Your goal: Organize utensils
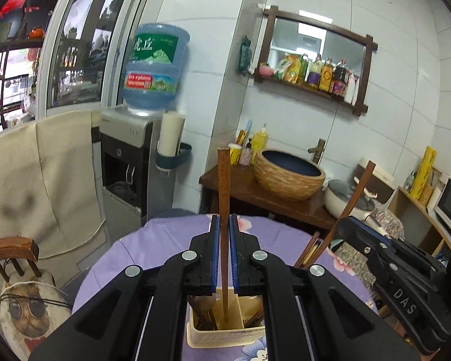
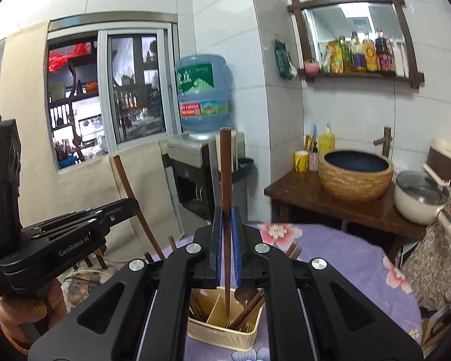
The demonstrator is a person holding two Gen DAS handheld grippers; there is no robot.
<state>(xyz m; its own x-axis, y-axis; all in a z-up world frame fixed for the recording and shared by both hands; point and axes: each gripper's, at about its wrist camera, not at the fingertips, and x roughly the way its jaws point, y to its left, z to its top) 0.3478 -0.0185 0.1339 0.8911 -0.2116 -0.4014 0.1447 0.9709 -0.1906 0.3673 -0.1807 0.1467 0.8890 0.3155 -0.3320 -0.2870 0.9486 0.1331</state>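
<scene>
Chopstick (image 1: 224, 210) in the left wrist view: thin, stiff, light wood, likely slippery, clamped mid-shaft by the left gripper (image 1: 224, 219), tip over the cream holder (image 1: 225, 335) on the desk (image 1: 165, 240). In the right wrist view, the right gripper (image 2: 228, 213) pinches a second chopstick (image 2: 225, 180) likewise, above the holder's middle compartment.

We read "DAS" in raised grey letters on the black body of the right tongs (image 1: 350, 221), where they enter the left wrist view from the right. In the right wrist view the left tongs (image 2: 132, 203) carry "GenRobot.AI" in pale print along their black arm, and beneath it a few smaller lines too blurred for us to make out. The blue water jug (image 1: 154, 66) on the dispenser wears a green label with the large white characters "虎丘"; the small print beside them and the writing on its red band stay unreadable. The labels on the shelf bottles (image 1: 324, 75) are too small for us to read.
</scene>
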